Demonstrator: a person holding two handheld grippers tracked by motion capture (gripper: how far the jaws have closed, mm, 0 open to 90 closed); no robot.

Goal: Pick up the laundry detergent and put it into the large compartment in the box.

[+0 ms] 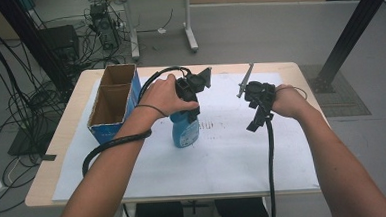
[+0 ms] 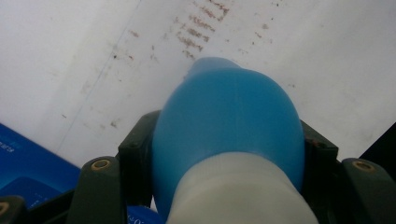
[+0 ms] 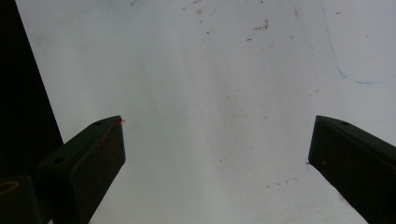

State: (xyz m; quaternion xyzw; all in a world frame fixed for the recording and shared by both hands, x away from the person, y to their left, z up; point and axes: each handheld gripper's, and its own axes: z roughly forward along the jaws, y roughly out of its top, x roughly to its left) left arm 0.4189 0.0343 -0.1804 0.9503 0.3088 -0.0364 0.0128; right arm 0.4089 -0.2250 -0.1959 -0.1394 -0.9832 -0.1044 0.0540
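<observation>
Cardboard box [image 1: 111, 100], open at the top and split into two compartments, with a blue outer face, stands at the left side of the table [image 1: 57, 140], just beside the blue bottle [image 1: 185, 130]. A white paper sheet [image 1: 234, 161] covers most of the table top and carries faint brownish smudges near the bottle. Beyond the table, on the floor, lie tangled black cables [image 1: 15, 98] and the legs of another desk [image 1: 189, 36]; a dark slanted post [image 1: 357, 25] rises at the far right.

From above, the left hand [image 1: 163, 96] and the left tool [image 1: 190, 96] cover the top of the bottle, so the grip itself is hidden there. The left gripper view supplies it: the bottle's blue body [image 2: 229, 116] and pale lower band [image 2: 238, 191] sit squeezed between the two black jaws, which press on either side, with the smudged sheet [image 2: 93, 56] and a corner of the blue box [image 2: 28, 163] behind. The right gripper view looks down on bare sheet [image 3: 210, 93] with a faint blue pen line [image 3: 345, 74] at its upper right, and its jaws stand wide apart with nothing between them.

The left forearm reaches in from the lower left, its cable looped around the wrist, hand wrapped over the tool above the standing bottle near the table's middle. The right hand [image 1: 286, 101] holds the right tool [image 1: 258, 107] off the sheet, well apart from the bottle, jaws pointing down and toward the person, cable hanging straight down.
</observation>
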